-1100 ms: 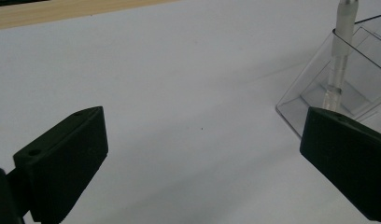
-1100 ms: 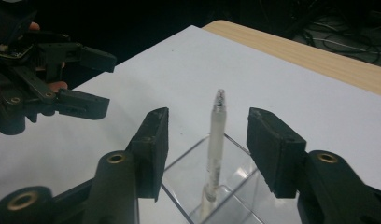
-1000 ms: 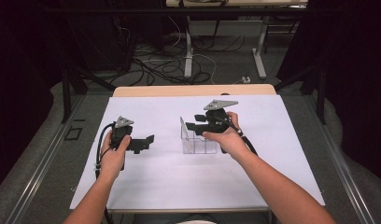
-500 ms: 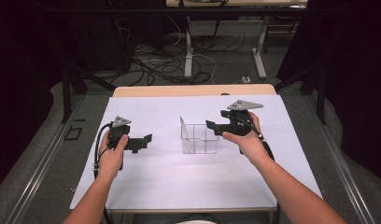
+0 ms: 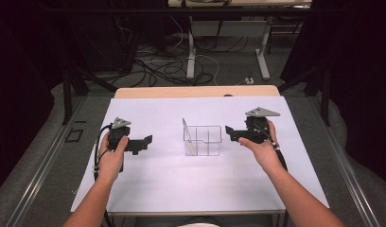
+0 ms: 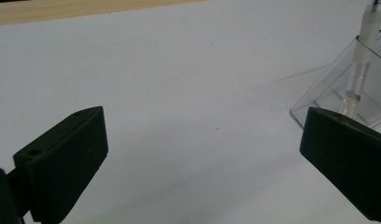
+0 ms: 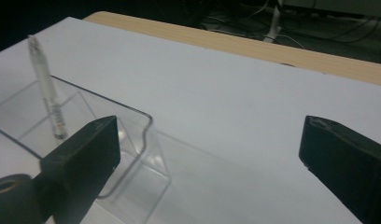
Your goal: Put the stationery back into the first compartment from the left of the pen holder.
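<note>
Your right claw (image 5: 227, 134) sits just right of the clear plastic divided box (image 5: 203, 140), level, jaws just spread, nothing between them (clear pen (image 7: 47, 96) leaning inside the box). Your left claw (image 5: 148, 142), well left of it, gapes empty.

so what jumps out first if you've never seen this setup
A clear plastic box sits mid-table on the white sheet, with a see-through pen leaning in its left compartment. The left gripper and right gripper flank it, both open and holding nothing, the right one close beside the box.

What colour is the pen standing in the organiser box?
Clear, see-through, like the organiser box itself. The pen shows best in the right gripper view.
</note>
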Tool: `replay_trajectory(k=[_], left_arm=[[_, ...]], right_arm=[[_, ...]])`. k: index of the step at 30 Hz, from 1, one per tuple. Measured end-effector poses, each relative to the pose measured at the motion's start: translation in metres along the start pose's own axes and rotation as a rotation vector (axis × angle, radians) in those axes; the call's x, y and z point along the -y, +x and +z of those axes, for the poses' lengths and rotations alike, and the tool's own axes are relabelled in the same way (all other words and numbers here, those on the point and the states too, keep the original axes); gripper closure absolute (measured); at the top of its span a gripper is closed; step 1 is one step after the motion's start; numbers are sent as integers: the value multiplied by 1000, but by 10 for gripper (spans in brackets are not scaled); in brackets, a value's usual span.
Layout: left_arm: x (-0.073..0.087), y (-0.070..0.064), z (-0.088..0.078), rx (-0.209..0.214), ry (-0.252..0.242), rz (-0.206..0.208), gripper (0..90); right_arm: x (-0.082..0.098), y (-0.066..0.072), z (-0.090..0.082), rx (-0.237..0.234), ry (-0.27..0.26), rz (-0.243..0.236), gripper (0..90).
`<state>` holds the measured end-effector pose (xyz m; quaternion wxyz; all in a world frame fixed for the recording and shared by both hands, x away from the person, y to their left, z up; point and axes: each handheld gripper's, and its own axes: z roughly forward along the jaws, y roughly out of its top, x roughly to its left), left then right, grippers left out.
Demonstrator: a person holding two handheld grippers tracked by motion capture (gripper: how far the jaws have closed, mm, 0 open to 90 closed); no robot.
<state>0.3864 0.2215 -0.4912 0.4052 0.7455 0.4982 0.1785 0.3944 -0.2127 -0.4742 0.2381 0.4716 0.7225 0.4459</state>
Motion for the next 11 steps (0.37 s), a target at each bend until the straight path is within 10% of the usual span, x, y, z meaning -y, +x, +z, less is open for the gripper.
replay_trajectory(k=[11], left_arm=[[0,4,0,-12,-3,-16,7]], right_arm=[[32,-22,-6,109,27,44,0]])
